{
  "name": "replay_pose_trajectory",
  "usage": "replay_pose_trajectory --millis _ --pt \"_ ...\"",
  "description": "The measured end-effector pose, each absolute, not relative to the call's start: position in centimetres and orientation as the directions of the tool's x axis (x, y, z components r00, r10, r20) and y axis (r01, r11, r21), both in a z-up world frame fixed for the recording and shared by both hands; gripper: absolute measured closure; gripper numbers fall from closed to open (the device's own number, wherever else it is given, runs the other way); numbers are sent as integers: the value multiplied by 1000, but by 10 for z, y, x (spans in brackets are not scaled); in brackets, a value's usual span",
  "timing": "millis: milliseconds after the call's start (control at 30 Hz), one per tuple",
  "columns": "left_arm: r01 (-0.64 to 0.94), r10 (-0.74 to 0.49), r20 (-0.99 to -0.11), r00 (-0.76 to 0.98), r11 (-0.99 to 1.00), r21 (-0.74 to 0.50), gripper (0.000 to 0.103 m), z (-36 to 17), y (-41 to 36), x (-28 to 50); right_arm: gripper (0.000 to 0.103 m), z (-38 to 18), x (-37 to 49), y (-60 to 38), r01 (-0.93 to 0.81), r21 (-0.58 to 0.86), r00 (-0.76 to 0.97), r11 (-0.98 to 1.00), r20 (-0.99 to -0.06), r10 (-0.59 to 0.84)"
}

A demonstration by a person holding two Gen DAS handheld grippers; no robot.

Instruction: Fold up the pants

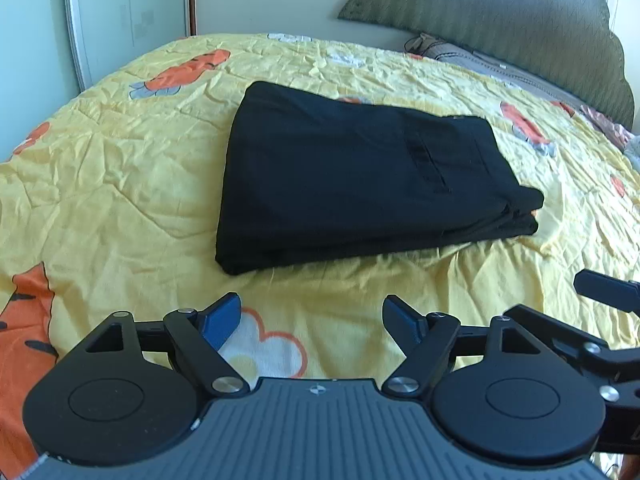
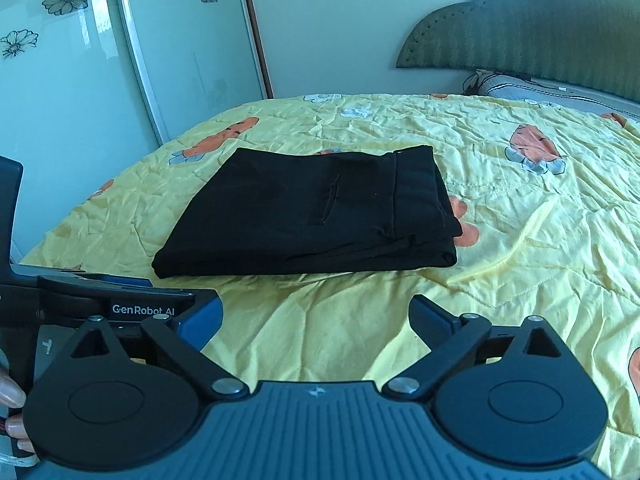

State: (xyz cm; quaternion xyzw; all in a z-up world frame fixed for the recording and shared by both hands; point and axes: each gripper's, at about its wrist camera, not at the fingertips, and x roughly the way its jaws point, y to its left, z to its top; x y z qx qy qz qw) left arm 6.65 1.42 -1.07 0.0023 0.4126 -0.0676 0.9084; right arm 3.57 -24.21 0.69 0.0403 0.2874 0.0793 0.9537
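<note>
Black pants (image 1: 352,176) sit folded into a compact stack on the bed, on the yellow carrot-print quilt (image 1: 100,184), waistband and pocket face up, layered edges toward the cameras. Left gripper (image 1: 312,320) hovers over the quilt short of the stack, jaws wide, nothing held. Right gripper (image 2: 316,320) same: wide, empty, clear of the cloth. Looks like the fold is essentially done, so the step in hand is tidy-and-release. To do it well: don't re-grab the top layer, it'll drag the stack open. If squaring up, nudge the near right corner where the layers fan out slightly, pushing flat along the quilt, not lifting. Quilt is wrinkled and soft, so press lightly or the stack tilts. Headboard (image 2: 540,20) side needs no touch.
</note>
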Motion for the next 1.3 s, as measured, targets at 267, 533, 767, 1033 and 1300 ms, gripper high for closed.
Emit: replay_pose_trajectory --millis 267,533,767,1033,1300 --pt "128 -111 -756 645 991 -36 21 -14 15 61 3 -5 40 -238 -114 119 810 986 -564 162" --pt "123 -101 -753 650 992 -27 20 -15 15 60 3 -6 38 -236 -108 132 811 985 -562 164" --pt "136 -94 -729 678 991 -1 14 -21 16 55 3 -16 38 -232 -88 66 813 994 -571 110" --pt "123 -72 -662 746 992 30 0 -34 20 47 0 -37 39 -234 -51 50 815 997 -575 70" --pt "117 -68 -645 761 993 33 0 -35 21 46 0 -40 37 -232 -40 41 828 998 -558 56"
